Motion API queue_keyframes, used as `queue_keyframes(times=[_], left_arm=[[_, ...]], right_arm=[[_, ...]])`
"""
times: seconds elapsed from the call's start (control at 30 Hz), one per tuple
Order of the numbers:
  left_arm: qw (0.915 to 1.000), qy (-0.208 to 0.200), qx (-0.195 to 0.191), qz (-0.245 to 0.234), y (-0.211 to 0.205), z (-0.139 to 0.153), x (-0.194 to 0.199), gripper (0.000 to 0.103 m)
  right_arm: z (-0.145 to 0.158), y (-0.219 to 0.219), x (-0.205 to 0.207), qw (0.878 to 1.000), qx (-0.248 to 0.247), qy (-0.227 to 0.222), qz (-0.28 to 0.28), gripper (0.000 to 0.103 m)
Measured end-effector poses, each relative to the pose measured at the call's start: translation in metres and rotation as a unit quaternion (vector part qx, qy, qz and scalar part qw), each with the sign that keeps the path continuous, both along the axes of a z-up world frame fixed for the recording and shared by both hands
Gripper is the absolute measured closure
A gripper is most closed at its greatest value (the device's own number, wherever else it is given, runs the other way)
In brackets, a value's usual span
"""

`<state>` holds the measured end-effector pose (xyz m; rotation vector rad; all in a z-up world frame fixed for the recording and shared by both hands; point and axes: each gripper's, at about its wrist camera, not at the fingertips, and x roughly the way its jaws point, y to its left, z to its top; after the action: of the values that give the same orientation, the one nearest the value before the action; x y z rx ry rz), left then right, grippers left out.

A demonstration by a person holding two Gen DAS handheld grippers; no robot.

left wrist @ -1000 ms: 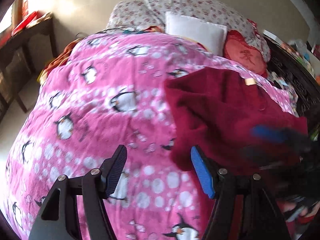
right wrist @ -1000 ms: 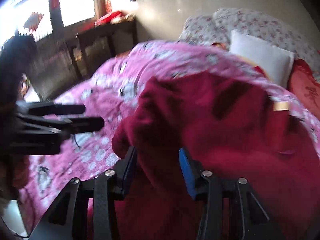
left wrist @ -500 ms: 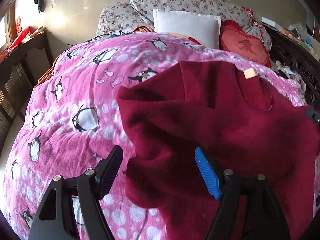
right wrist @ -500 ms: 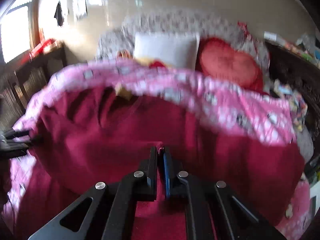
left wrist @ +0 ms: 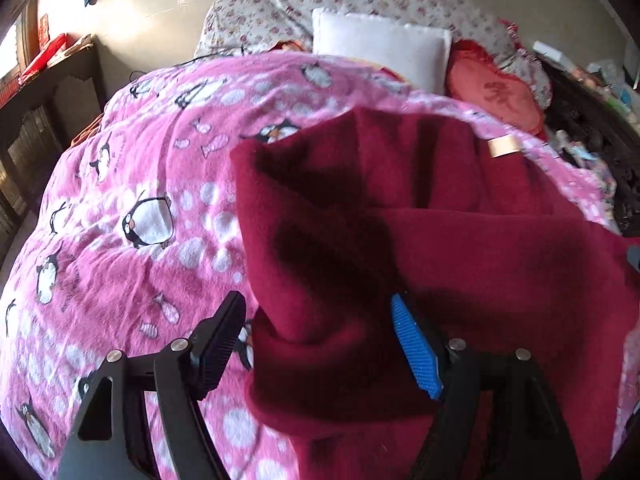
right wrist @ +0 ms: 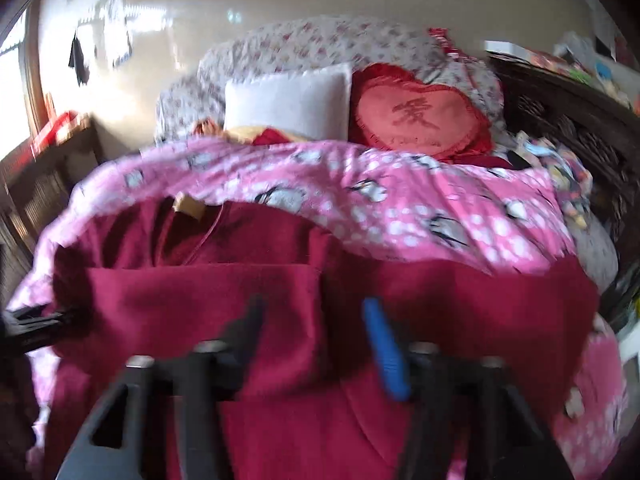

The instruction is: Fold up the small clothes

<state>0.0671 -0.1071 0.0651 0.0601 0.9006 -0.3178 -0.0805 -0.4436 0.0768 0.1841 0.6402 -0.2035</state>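
A dark red fleece garment [left wrist: 460, 248] lies spread on the pink penguin blanket [left wrist: 132, 184], with a tan label [left wrist: 505, 146] near its neck. My left gripper [left wrist: 320, 344] is open, its jaws either side of the garment's bunched left edge, not closed on it. In the right wrist view the garment [right wrist: 208, 300] has a flap folded over its middle. My right gripper [right wrist: 316, 328] is open just above that flap and holds nothing. The left gripper's fingers show at the far left of that view [right wrist: 36, 320].
A white pillow [left wrist: 380, 46], a red heart cushion [right wrist: 420, 114] and floral pillows [left wrist: 400, 0] lie at the head of the bed. A dark carved frame [right wrist: 572, 120] runs along the right. A dark table [left wrist: 48, 92] stands at the left.
My right gripper was shut on the garment half a second ago and has now opened, leaving the flap folded over. My left gripper has moved closer over the garment's left edge, still open.
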Motion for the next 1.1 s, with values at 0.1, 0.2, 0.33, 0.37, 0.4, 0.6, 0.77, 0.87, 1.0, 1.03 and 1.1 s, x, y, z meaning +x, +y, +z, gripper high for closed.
queue_keyframes(times=[0.1,0.2,0.33,0.37,0.4,0.6,0.77,0.87,1.0,1.03,1.1], left_arm=[[0.9998,-0.018,-0.002,-0.012,-0.002,0.012,-0.016,0.029],[0.9993,-0.023,-0.010,-0.029,-0.011,0.022,-0.029,0.027],[0.9982,-0.026,-0.012,-0.053,-0.031,0.027,-0.042,0.026],[0.9979,-0.025,-0.011,-0.059,-0.036,0.027,-0.044,0.026],[0.9976,-0.023,-0.012,-0.065,-0.040,0.027,-0.047,0.026],[0.9964,-0.013,-0.015,-0.083,-0.055,0.024,-0.055,0.026],[0.9963,-0.006,-0.015,-0.084,-0.064,0.020,-0.056,0.026],[0.9962,-0.002,-0.013,-0.086,-0.067,0.016,-0.057,0.026],[0.9959,-0.002,-0.008,-0.091,-0.071,0.013,-0.057,0.026],[0.9958,-0.001,-0.007,-0.091,-0.072,0.012,-0.057,0.026],[0.9959,0.000,-0.005,-0.091,-0.072,0.011,-0.056,0.026]], right_arm=[[0.009,-0.029,-0.041,0.999,-0.010,-0.005,-0.034,0.038],[0.007,-0.068,-0.065,0.996,-0.018,0.011,-0.087,0.037],[-0.003,-0.104,-0.085,0.989,-0.028,0.033,-0.138,0.037],[-0.005,-0.110,-0.088,0.988,-0.031,0.037,-0.148,0.037],[-0.007,-0.114,-0.091,0.987,-0.029,0.038,-0.153,0.037],[-0.020,-0.140,-0.104,0.983,-0.015,0.050,-0.177,0.036],[-0.031,-0.159,-0.099,0.980,-0.009,0.064,-0.189,0.036],[-0.039,-0.171,-0.094,0.978,0.004,0.067,-0.196,0.036],[-0.050,-0.194,-0.089,0.974,0.042,0.062,-0.213,0.032],[-0.052,-0.199,-0.088,0.973,0.054,0.057,-0.218,0.031],[-0.060,-0.215,-0.084,0.969,0.095,0.046,-0.224,0.031]])
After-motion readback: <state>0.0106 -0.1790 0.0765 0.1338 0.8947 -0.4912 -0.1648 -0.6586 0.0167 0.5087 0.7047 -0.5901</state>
